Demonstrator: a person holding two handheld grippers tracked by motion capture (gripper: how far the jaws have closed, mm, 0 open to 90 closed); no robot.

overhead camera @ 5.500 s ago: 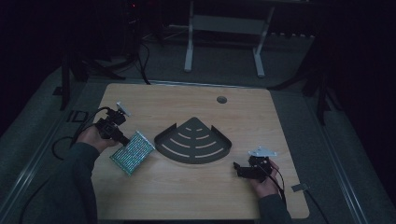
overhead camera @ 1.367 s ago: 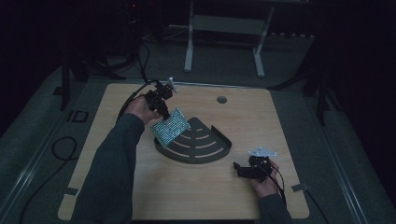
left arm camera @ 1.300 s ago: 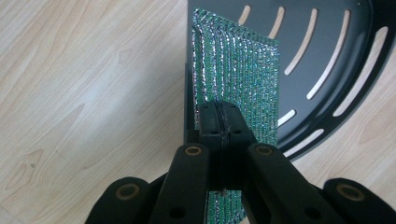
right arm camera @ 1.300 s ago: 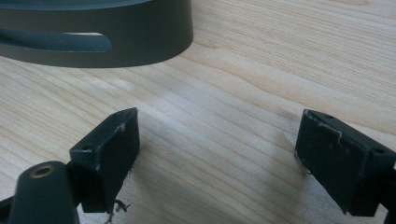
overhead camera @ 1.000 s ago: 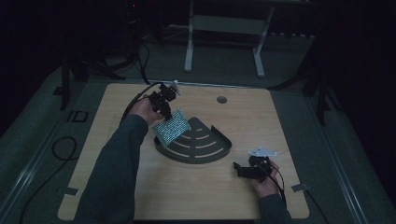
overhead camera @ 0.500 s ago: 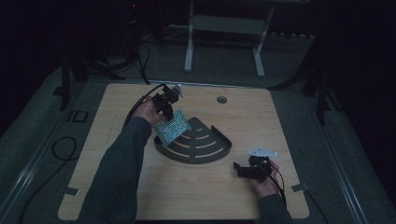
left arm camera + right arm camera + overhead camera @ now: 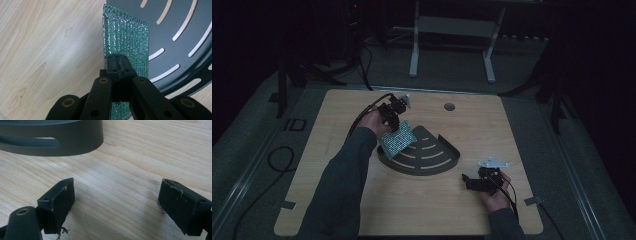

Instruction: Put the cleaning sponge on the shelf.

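Note:
A green glittery cloth pad (image 7: 396, 139) hangs tilted over the left edge of a dark grey fan-shaped slotted tray (image 7: 427, 156). My left gripper (image 7: 393, 121) is shut on its upper edge. In the left gripper view the black jaws (image 7: 120, 67) pinch the pad (image 7: 126, 47) edge-on, with the tray (image 7: 180, 27) to the right. My right gripper (image 7: 468, 180) rests low on the table by the tray's right corner, open. In the right gripper view its jaws (image 7: 115, 202) stand wide apart over bare wood, the tray's wall (image 7: 62, 142) ahead.
The wooden table (image 7: 337, 115) has a round hole (image 7: 450, 106) near its far edge. A cable (image 7: 362, 112) trails from the left gripper toward the back. A metal stand (image 7: 452, 30) stands on the floor beyond the table.
The left gripper carried the pad from the table's left side up to the tray's left edge, then eased it slightly lower and nearer. The right gripper stayed still.

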